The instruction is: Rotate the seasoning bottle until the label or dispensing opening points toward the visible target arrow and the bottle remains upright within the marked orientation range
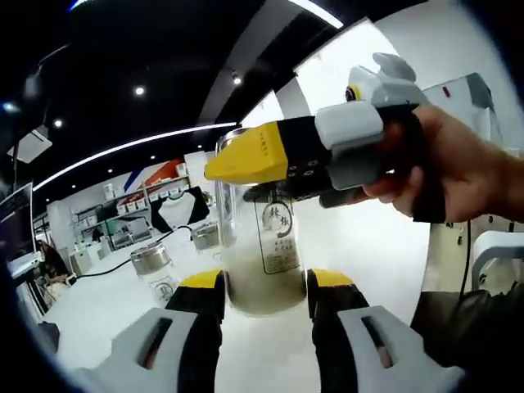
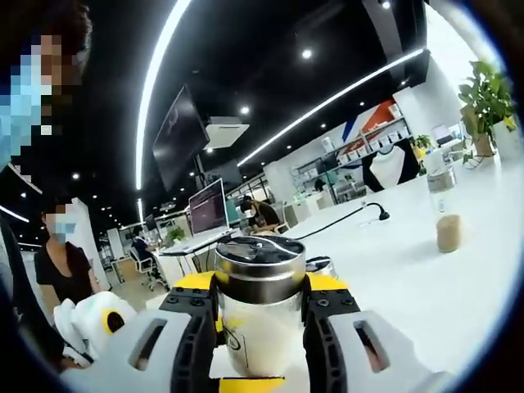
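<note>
A clear glass seasoning bottle holds pale powder in its lower part and carries a white label with dark characters. It stands upright above the white table. My left gripper is shut on its base, a yellow-tipped jaw on each side. My right gripper, held by a hand, comes in from the right and clamps the bottle's top. In the right gripper view my right gripper is shut around the bottle just under its metal cap. A yellow tip of the left gripper shows below.
Two more metal-capped jars stand on the table behind, left of the held bottle. Another jar with brown powder stands far right, near a black cable. A potted plant and seated people are beyond.
</note>
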Tool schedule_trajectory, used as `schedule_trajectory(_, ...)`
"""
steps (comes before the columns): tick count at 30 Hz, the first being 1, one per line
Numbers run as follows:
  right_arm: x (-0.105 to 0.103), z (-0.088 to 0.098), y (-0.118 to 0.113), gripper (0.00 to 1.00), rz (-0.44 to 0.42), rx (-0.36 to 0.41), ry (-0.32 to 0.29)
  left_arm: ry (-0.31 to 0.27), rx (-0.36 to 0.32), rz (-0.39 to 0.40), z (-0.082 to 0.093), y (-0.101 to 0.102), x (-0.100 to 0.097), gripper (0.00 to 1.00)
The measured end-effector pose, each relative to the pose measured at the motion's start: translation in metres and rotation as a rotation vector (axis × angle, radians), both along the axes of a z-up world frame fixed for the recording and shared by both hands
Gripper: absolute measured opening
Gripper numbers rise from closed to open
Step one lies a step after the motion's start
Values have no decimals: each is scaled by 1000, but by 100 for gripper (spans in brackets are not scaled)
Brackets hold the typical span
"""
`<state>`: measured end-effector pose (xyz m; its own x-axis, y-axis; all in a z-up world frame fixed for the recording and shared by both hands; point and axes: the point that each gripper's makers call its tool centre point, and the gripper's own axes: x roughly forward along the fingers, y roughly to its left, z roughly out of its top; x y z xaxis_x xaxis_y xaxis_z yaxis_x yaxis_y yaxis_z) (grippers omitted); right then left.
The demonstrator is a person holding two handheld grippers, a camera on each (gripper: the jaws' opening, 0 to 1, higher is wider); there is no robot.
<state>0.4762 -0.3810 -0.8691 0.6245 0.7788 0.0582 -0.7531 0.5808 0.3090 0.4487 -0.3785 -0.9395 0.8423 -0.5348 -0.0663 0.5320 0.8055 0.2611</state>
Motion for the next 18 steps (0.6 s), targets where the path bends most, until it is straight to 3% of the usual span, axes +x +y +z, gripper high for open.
schedule_trajectory(4,5,1,-5,37,7,-31,-19,-24,-59,-16,8,2,1,54)
schedule_trajectory(7,11,-2,-8,37,1,-57,-28,-10,-69,-21,9,5,2,57)
schedule_trajectory(14,25,-10,-17,37,-14,-124,-64,-52,-96,-36,26,19,3,70)
schedule_trajectory(18,36,-16,-23,38,-2,-170,-92,-35,-147,-35,31,30,7,72)
